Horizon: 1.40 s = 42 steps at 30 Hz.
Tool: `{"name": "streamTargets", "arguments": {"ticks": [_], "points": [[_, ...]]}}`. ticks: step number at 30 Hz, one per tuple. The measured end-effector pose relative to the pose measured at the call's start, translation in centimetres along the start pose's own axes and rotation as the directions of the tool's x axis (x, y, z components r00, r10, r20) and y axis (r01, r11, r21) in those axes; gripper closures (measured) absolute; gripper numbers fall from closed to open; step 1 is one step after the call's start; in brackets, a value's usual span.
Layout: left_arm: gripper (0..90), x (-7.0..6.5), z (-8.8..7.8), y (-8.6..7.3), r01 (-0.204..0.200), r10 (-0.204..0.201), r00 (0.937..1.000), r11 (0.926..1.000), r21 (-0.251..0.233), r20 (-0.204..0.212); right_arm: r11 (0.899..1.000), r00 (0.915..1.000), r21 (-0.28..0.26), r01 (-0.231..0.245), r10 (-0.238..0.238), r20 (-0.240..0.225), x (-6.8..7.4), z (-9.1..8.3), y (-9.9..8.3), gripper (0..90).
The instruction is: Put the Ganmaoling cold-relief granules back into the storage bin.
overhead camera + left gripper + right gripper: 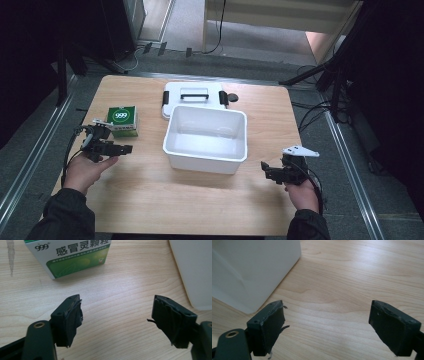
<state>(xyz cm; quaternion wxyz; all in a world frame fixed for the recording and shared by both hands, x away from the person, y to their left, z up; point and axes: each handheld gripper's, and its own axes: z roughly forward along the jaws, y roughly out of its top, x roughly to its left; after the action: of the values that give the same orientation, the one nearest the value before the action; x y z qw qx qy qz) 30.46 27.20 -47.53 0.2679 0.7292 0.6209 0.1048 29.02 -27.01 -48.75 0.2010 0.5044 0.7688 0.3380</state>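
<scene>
While both tongs gape empty, green medicine box (72, 257) lies ahead of left tongs (116, 320), apart.

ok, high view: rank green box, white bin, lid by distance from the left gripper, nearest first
From the left gripper:
1. green box, just beyond it, at table left.
2. white bin, to its right, mid-table.
3. lid, flat behind the bin, toward the far edge.

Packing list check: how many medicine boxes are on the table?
1. The green-and-white box stands at the table's left, just beyond the left gripper, apart from the white bin. None seems hidden.
</scene>
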Motion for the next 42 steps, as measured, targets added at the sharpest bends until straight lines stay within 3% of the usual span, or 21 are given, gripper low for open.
{"name": "streamTargets", "arguments": {"ticks": [4,9,14,19,26,31,39,42], "points": [[20.2,-0.3,0.1,-0.2,-0.002,0.002,0.9998,1.0,-0.004,-0.019,1.0,0.9998,0.012,-0.016,0.016,-0.01,-0.2,0.9,0.3,13.6],[19.9,-0.4,0.2,-0.4,-0.002,0.002,0.9998,0.9999,0.011,-0.02,0.998,0.9977,0.022,0.066,-0.067,0.014,-0.3,1.5,0.4,15.5],[18.6,-0.4,0.2,-0.6,0.003,-0.002,0.9996,0.9998,0.021,-0.028,0.998,0.9982,0.019,0.06,-0.06,0.005,-0.3,2.0,0.7,15.3],[15.1,-0.2,0.3,-0.5,0.043,-0.042,0.9991,0.9981,0.045,-0.011,0.997,0.9971,0.015,0.071,-0.071,-0.027,-0.1,2.1,0.9,15.7],[10.3,0.0,-0.1,0.1,0.085,-0.083,0.9961,0.9926,0.087,-0.032,0.998,0.9981,0.013,0.058,-0.057,-0.024,-0.2,2.0,0.9,15.6],[7.3,0.5,-0.7,1.1,0.14,-0.138,0.99,0.9845,0.105,-0.028,0.998,0.9977,0.019,0.062,-0.062,-0.029,-0.3,2.1,0.9,15.6],[4.2,1.0,-1.7,4.6,0.178,-0.172,0.9832,0.9764,0.122,-0.062,0.997,0.9978,0.041,0.064,-0.063,-0.023,-0.3,2.5,1.0,15.0],[3.2,1.2,-1.9,5.9,0.195,-0.19,0.9806,0.9699,0.146,-0.048,0.997,0.9974,0.042,0.067,-0.066,-0.03,-0.3,2.6,1.0,15.1]]}}
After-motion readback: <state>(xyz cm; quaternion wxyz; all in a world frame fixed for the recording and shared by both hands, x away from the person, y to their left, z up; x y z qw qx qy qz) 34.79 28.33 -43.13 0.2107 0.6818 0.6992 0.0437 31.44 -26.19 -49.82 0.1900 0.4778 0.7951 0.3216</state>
